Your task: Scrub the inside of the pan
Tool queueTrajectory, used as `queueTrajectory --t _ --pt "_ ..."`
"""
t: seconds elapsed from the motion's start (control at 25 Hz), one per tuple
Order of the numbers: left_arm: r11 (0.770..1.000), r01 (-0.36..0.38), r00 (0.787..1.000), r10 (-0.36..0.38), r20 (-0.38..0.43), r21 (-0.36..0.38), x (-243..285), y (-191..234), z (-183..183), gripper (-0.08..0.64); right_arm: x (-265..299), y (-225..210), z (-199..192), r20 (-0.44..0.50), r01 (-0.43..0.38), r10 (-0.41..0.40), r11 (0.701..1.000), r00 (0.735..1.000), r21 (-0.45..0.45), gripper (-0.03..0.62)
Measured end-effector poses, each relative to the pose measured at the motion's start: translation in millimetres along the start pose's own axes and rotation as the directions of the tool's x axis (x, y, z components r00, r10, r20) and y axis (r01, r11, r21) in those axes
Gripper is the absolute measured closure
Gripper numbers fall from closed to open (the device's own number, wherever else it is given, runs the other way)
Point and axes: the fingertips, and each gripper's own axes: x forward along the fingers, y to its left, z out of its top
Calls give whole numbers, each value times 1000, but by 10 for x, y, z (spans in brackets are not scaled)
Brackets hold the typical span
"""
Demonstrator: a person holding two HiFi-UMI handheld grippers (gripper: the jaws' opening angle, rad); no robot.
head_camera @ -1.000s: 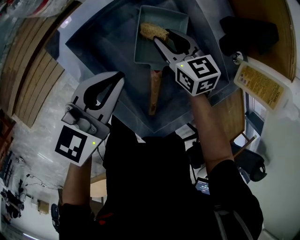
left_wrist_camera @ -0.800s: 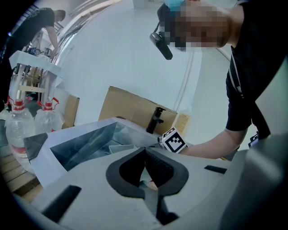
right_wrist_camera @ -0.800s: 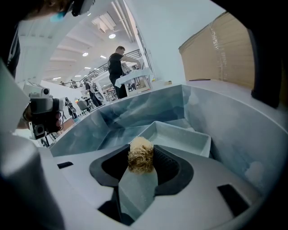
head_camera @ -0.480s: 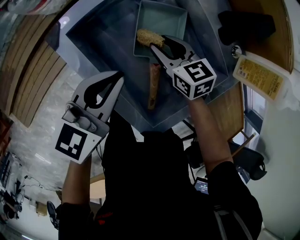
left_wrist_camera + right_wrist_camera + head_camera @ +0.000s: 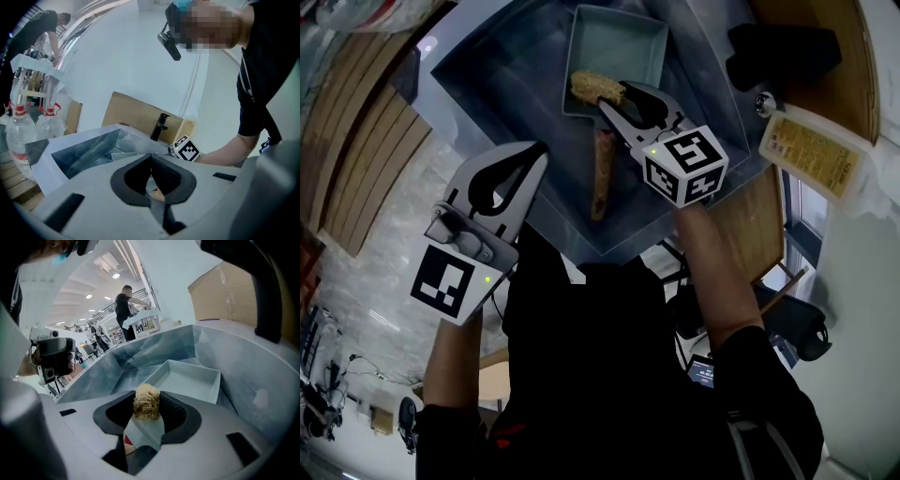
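A: Head view. Where's the pan?

B: Pan (image 5: 617,49) sits in the sink (image 5: 483,89), at the far edge. Rectangular, pale. Its wooden handle (image 5: 601,178) points at the near edge.

A: Right gripper?

B: Right gripper (image 5: 615,95) is over the pan's near rim, right where the handle joins. Jaws pinch a tan fibrous scrubber (image 5: 596,88). The scrubber is over the pan's near wall. Can't tell whether it touches.

A: Left?

B: Left gripper (image 5: 536,156) hangs at the sink's left near edge, well apart from the pan. A yellow-label bottle (image 5: 812,156) lies off the sink's right edge.

A: Left gripper view?

B: Jaws pressed together, tips meeting, nothing between them. Beyond them is the sink, with a black tap (image 5: 160,127) at its far side. The right gripper's marker cube (image 5: 188,148) shows just right of the tap. Water bottles (image 5: 19,136) stand off the left edge.

A: Right gripper view?

B: Jaws clamped on the scrubber, the tuft sticking up between the pads. The pan is just past the tips, open side up, inside bare. Sink walls are all round it. A person (image 5: 123,302) stands far back, at a table.
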Motion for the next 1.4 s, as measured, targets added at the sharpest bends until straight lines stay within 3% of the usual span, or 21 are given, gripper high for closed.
queueTrajectory --t 0.76,1.4 --pt "1000 10 1000 -10 -28 -2 433 217 207 541 33 -883 342 47 119 -122 992 991 52 425" --pt "1000 24 999 -24 -24 -2 390 143 149 541 -14 -710 204 13 94 -94 995 995 23 425"
